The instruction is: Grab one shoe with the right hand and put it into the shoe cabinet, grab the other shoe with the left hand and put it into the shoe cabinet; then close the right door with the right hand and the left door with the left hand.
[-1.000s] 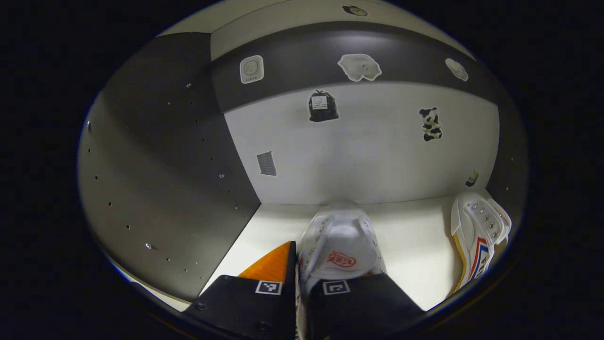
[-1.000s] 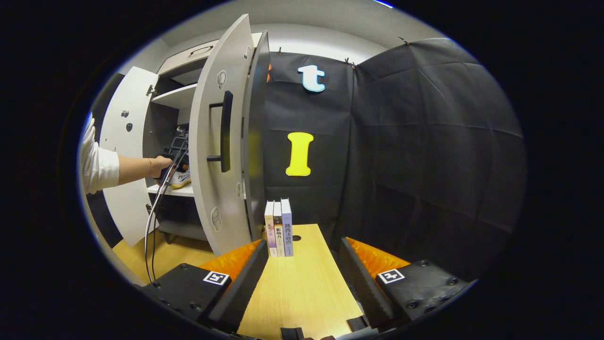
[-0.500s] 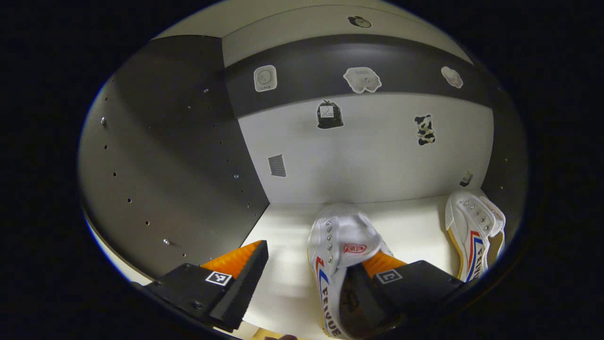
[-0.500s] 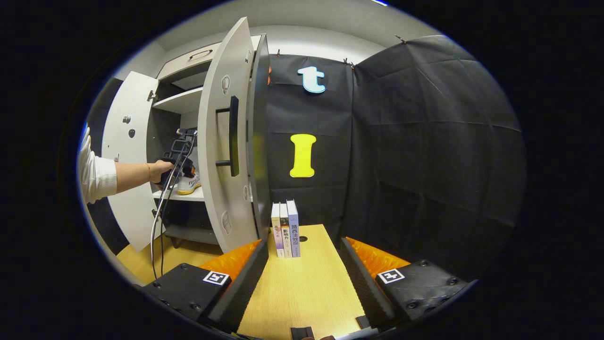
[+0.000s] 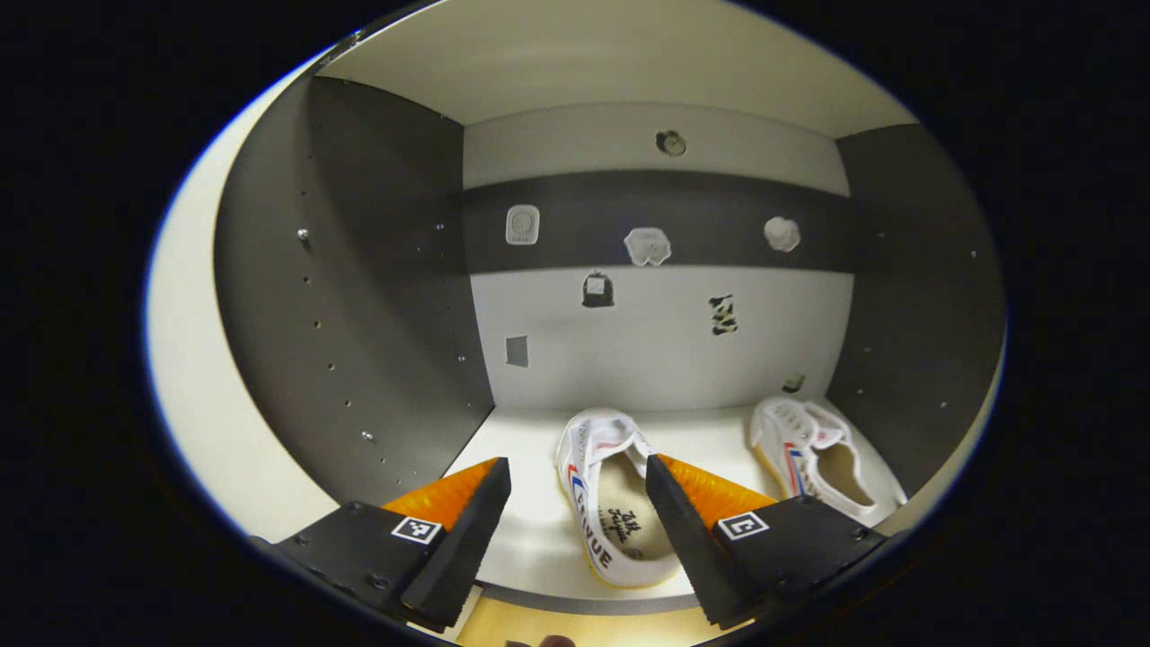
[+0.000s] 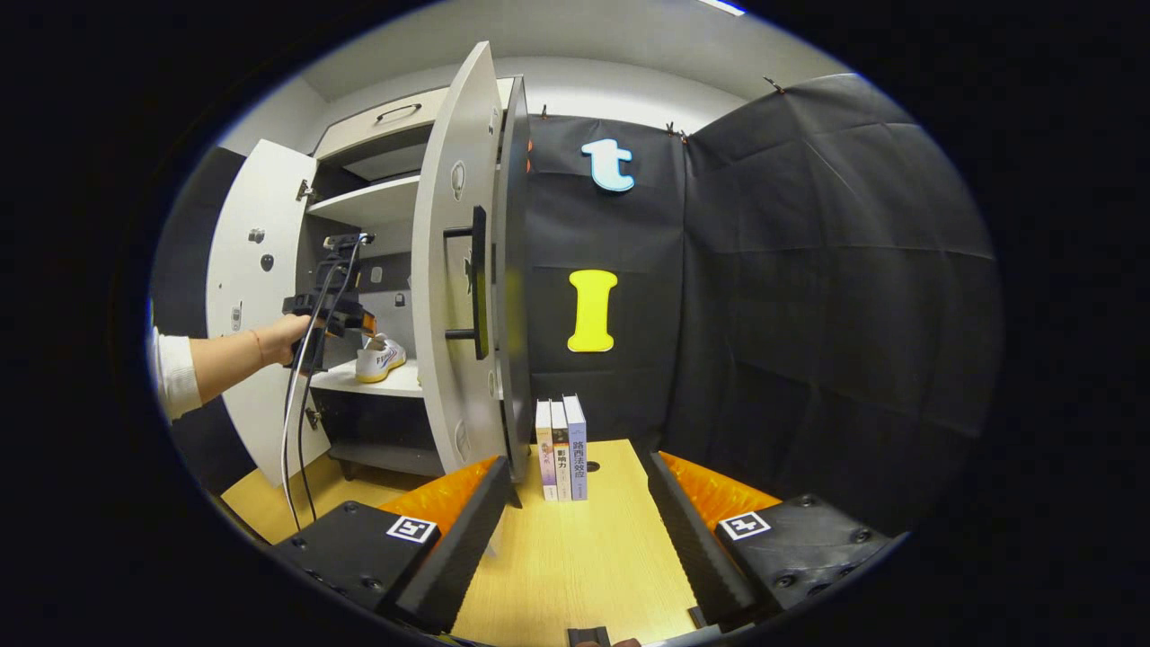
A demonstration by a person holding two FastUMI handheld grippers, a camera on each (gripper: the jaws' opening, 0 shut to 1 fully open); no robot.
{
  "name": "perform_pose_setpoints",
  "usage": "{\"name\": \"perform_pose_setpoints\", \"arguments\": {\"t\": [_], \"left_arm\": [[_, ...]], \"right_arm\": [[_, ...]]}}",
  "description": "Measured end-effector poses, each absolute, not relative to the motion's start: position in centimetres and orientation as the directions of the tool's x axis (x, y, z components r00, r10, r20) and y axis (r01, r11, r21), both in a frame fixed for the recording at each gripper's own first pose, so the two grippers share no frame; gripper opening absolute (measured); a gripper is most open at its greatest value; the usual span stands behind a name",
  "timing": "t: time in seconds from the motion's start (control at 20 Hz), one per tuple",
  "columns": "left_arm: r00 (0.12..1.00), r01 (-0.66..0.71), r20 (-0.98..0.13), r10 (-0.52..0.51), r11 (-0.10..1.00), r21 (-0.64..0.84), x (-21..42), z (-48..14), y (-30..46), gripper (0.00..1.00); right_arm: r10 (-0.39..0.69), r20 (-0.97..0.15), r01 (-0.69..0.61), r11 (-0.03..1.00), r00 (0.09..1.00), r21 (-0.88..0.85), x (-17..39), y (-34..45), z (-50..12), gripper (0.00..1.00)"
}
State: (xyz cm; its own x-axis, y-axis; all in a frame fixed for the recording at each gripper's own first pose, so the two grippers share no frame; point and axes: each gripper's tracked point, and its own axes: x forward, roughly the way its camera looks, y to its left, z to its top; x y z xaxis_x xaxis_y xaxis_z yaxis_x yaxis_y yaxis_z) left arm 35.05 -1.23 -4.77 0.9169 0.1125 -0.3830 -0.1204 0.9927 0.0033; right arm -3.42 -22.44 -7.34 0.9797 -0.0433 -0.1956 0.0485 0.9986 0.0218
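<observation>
Two white shoes with red and blue stripes stand on the cabinet's white shelf [image 5: 530,548]. The left shoe [image 5: 604,499] lies just beyond my open left gripper [image 5: 575,503], free of its fingers. The other shoe [image 5: 813,449] rests at the shelf's right, near the dark side wall. In the right gripper view, a hand holds the left gripper [image 6: 328,314] at the cabinet's mouth, with a shoe [image 6: 379,358] on the shelf behind it. My right gripper [image 6: 570,530] is open over a wooden table [image 6: 575,557], holding nothing. The right door [image 6: 454,288] and the left door [image 6: 252,296] both stand open.
Three upright books [image 6: 561,447] stand on the table beside the right door's edge. Stickers dot the cabinet's back wall [image 5: 665,332]. A cable [image 6: 296,422] hangs from the left gripper toward the floor. A black handle [image 6: 476,283] runs down the right door.
My left gripper opened and let the shoe go on the shelf, then drew back out of the cabinet. The right gripper view has shifted slightly toward the right door.
</observation>
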Motion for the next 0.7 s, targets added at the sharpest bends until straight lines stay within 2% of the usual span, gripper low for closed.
{"name": "perform_pose_setpoints", "arguments": {"t": [0.2,0.4,0.7], "left_arm": [[0.957,-0.058,-0.287,0.041,0.997,-0.051,30.0,-0.6,-3.0,0.95],[0.98,-0.006,-0.198,-0.001,0.999,-0.039,23.2,1.9,-4.5,0.95],[0.983,0.049,-0.177,-0.05,0.999,-0.01,14.0,1.7,-6.5,0.95]], "right_arm": [[-0.048,-0.189,0.052,0.998,0.981,0.021,-2.5,-22.3,-6.6,0.98],[-0.056,-0.16,0.062,0.998,0.985,0.032,-0.8,-22.2,-4.9,0.98],[-0.045,-0.138,0.054,0.997,0.989,0.059,1.8,-21.8,-2.4,0.98]]}}
